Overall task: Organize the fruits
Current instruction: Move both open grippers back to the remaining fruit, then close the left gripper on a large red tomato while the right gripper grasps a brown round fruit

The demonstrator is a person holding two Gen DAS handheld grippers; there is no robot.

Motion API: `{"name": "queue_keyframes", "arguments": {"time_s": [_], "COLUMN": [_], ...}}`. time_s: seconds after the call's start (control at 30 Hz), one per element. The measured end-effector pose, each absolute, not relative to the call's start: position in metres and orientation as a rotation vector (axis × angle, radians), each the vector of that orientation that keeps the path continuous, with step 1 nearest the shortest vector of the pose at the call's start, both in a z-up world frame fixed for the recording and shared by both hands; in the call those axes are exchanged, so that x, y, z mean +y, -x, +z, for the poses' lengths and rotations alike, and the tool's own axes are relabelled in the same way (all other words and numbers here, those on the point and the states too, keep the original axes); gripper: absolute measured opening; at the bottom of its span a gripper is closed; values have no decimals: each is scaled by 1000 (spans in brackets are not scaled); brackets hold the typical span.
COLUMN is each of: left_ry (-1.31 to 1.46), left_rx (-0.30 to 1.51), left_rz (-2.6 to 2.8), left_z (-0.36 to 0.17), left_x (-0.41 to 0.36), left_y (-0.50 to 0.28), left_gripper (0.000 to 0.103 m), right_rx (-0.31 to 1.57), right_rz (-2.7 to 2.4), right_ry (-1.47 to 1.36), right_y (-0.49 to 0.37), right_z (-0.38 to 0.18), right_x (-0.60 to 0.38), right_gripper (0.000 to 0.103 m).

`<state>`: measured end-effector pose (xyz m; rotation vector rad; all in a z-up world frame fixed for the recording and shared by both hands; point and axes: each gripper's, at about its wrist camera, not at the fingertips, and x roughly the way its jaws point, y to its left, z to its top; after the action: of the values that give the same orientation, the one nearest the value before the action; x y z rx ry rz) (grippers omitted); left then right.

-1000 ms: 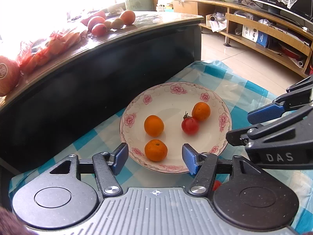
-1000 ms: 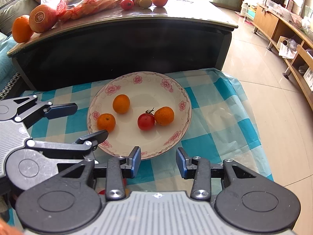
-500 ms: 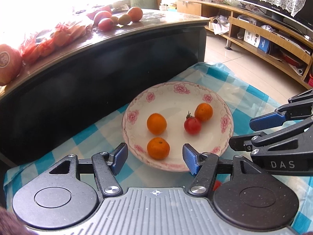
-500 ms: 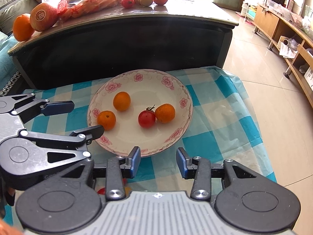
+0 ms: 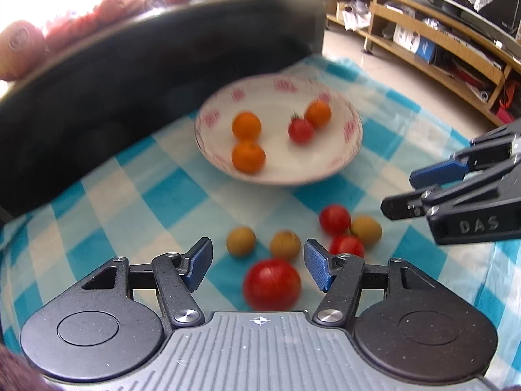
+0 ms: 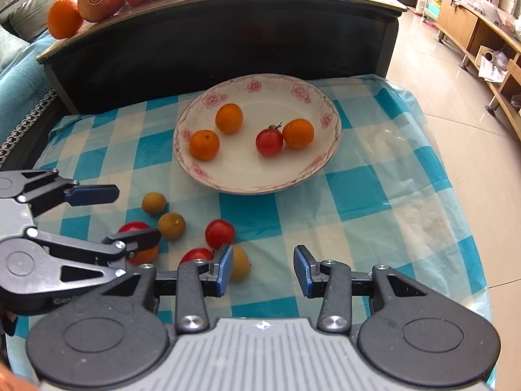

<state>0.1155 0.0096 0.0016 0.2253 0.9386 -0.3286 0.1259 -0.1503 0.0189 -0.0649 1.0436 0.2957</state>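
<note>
A blue and white checked cloth point(image 6: 374, 189) covers the bench. On it sits a white plate point(image 6: 260, 179) with pink flowers on its rim. Near the plate, loose on the cloth, lie red tomatoes point(image 6: 219, 233) and small yellow-brown round fruits point(image 6: 154, 203).

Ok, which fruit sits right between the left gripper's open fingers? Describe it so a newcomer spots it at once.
Start at the flowered plate on the blue checked cloth, then come toward the camera past the loose fruit. The big red tomato lies on the cloth between the fingers of the left gripper, untouched. It is clearly larger than the cherry tomatoes and tan fruits beyond it.
</note>
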Motion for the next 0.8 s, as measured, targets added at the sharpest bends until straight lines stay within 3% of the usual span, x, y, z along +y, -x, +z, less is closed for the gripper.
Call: {"name": "queue_keyframes", "arguments": {"time_s": [0.37,0.53,0.8], "left_ry": [-246,-238,-227], "left_rx": [980,988,994], "left_rz": [-339,-352,-353], "left_z": [-21,-27,-25], "left_x": [1,2,6], "left_y": [-119,-119,-118], "left_gripper": [69,58,53], "right_rx": [1092,1105,1130], "right_rz": [331,362,391], "right_ry": [55,33,19], "right_y": [-135,-139,-148], "right_z": [1,-6,-18], "right_x": [-146,-145,-136], "right_gripper": [44,49,49]}}
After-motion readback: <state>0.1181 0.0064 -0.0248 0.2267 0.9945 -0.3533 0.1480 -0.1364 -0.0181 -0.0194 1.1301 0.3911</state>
